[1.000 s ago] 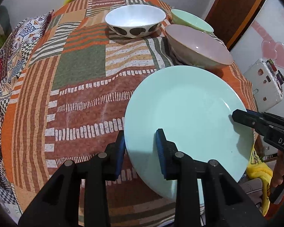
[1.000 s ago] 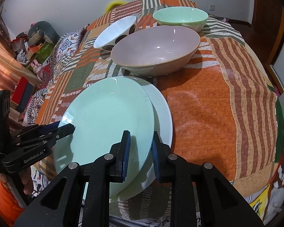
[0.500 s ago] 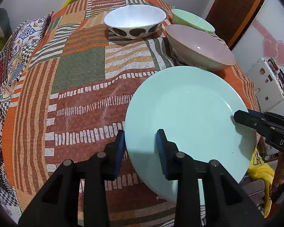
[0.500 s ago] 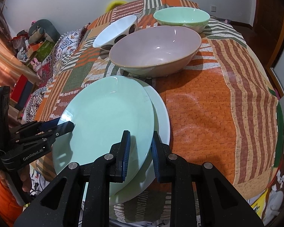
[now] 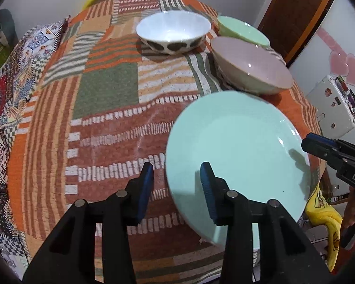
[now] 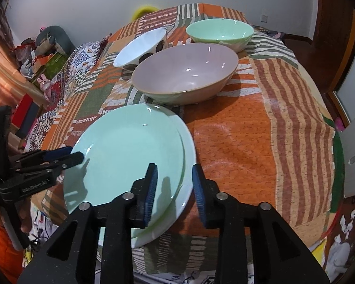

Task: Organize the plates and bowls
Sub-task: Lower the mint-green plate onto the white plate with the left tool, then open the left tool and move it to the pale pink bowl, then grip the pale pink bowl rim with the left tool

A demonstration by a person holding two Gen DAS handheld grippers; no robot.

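Note:
A mint green plate (image 5: 236, 151) (image 6: 127, 156) lies on top of a white plate (image 6: 187, 163) at the near edge of the table. My left gripper (image 5: 176, 184) is open, its jaws astride the green plate's left rim without gripping it. My right gripper (image 6: 174, 184) is open, its jaws astride the rims of both plates. Behind the plates stand a pink bowl (image 6: 184, 71) (image 5: 250, 65), a green bowl (image 6: 220, 32) (image 5: 241, 30) and a white bowl with dark spots (image 5: 174, 32) (image 6: 139, 47).
A patchwork cloth (image 5: 106, 90) (image 6: 260, 123) covers the round table. A white box with stickers (image 5: 333, 104) and a wooden door (image 5: 295, 11) are beyond the table's right side. Clutter and toys (image 6: 42, 54) lie on the floor to the left.
Both grippers have opened and let go of the green plate. The plate has dropped flat onto the white plate.

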